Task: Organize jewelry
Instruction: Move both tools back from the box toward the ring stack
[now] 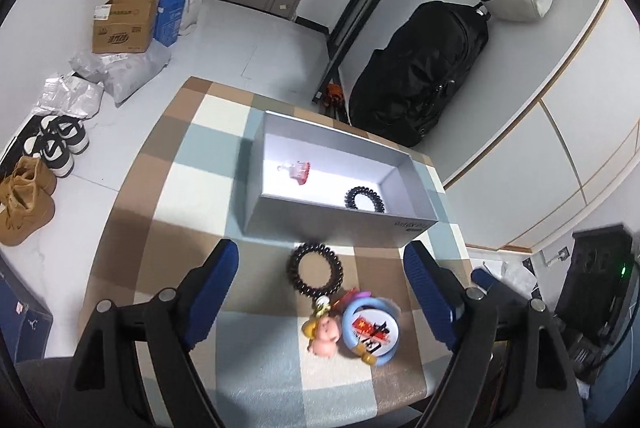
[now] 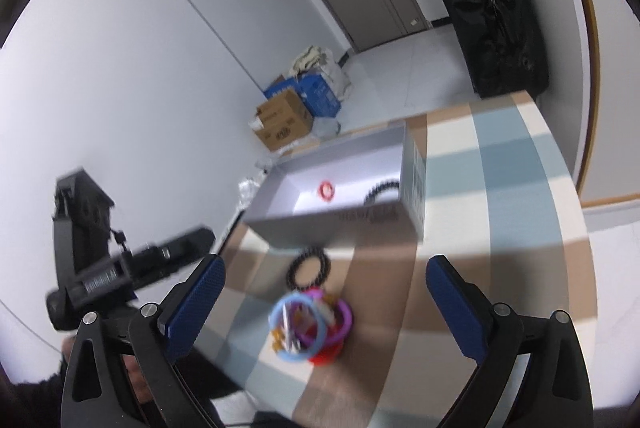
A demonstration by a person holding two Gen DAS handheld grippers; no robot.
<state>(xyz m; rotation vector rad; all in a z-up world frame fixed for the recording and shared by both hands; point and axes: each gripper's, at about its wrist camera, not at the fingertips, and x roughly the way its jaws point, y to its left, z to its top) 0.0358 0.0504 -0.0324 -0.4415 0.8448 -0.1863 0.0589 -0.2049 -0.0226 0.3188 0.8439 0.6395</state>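
Both tools spread wide, clamping nothing: left gripper (image 1: 320, 292), right gripper (image 2: 324, 308). Between the left fingers, a black coil hair tie (image 1: 315, 270) flat on the checked cloth (image 1: 192, 188), just short of the grey box (image 1: 340, 224) at 12 o'clock. Likely light, springy, slightly slippery; best pinched across one side of the ring. At 5 o'clock, touching it, a jumbled bracelet pile (image 1: 362, 328). Box already holding a second coil (image 1: 364, 199) and a pink clip (image 1: 298, 170).

Both grippers, left gripper (image 1: 320, 292) and right gripper (image 2: 324, 302): black frames, ribbed blue jaws, seemingly silver screws.
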